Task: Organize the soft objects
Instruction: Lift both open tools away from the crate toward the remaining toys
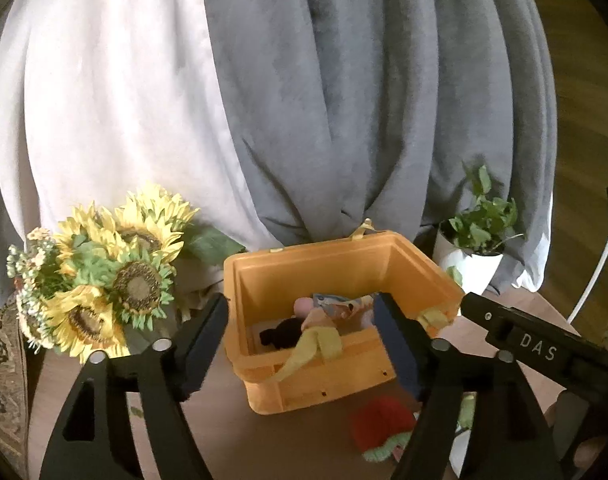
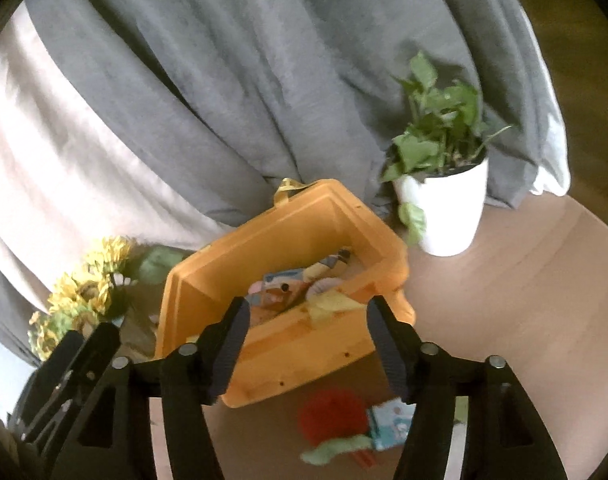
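An orange plastic bin (image 1: 344,264) stands on the wooden table and shows in the right wrist view too (image 2: 287,336). Inside lie soft toys: a black one (image 1: 281,332), a pink one and a yellow cloth (image 1: 316,346) draped over the front rim. A red and green knitted toy (image 1: 380,426) lies on the table in front of the bin; it also shows in the right wrist view (image 2: 332,410) beside a small light blue soft book (image 2: 390,420). My left gripper (image 1: 301,340) is open and empty above the bin's front. My right gripper (image 2: 306,344) is open and empty over the bin's front wall.
A sunflower bouquet (image 1: 115,276) stands left of the bin. A white pot with a green plant (image 2: 444,200) stands to its right. Grey and white curtains (image 1: 344,100) hang behind. The right gripper's body (image 1: 544,344) crosses the left view's right side.
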